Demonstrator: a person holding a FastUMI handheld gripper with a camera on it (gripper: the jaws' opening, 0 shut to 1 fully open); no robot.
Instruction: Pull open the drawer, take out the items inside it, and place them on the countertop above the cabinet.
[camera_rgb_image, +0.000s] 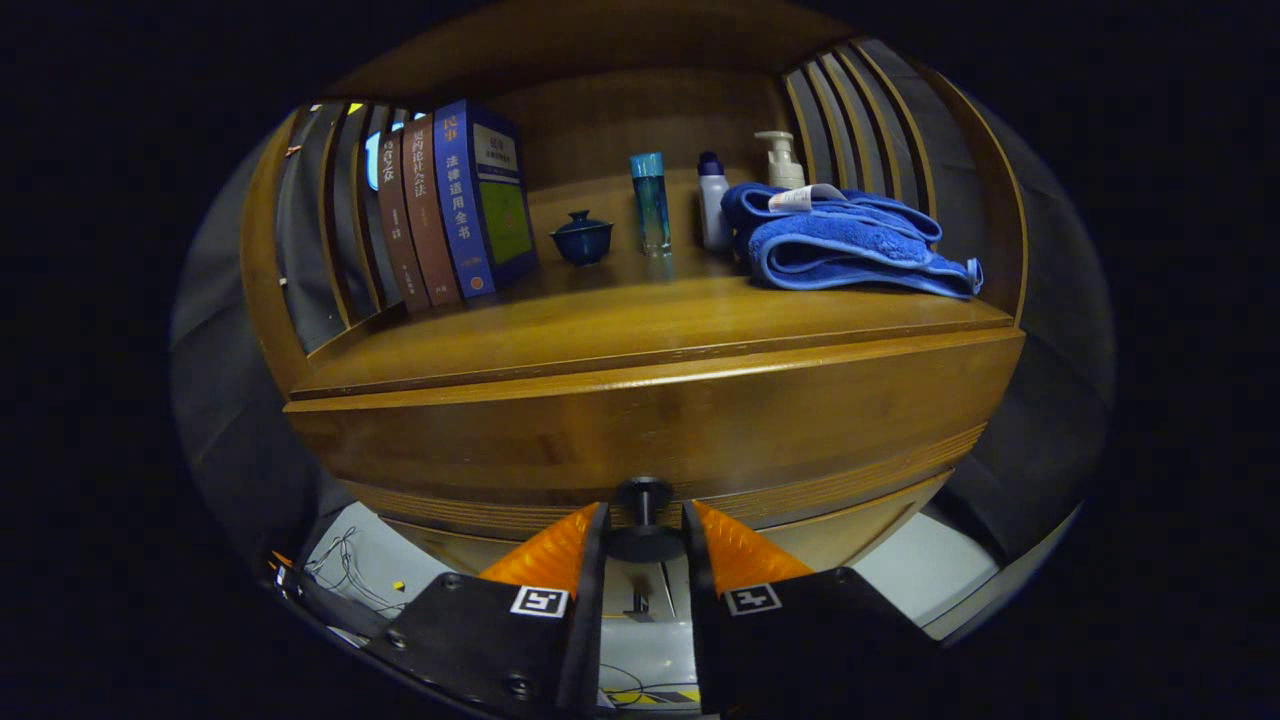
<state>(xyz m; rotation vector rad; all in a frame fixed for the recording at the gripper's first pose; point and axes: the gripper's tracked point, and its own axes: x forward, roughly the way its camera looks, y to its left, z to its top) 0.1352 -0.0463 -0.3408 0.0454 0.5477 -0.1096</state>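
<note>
The tongs (645, 525) are closed narrowly on the small dark round knob (643, 497) of the brown wooden drawer (640, 430), one finger at each side. Above, on the wooden counter (600, 320), lie a folded blue towel (850, 250) and upright books (455, 205)

You have a cabinet (640, 420) of varnished wood, its countertop (620, 320) glossy and reflective; the drawer (650, 430) front shows smooth grain with fine ribbing below; its knob (643, 510), dark and matt, sits pinched between the gripper (645, 535) fingers' ridged pads; at the countertop's right end lies a fluffy cloth towel (850, 250); the books (450, 210) at the left end have smooth covers.
</note>
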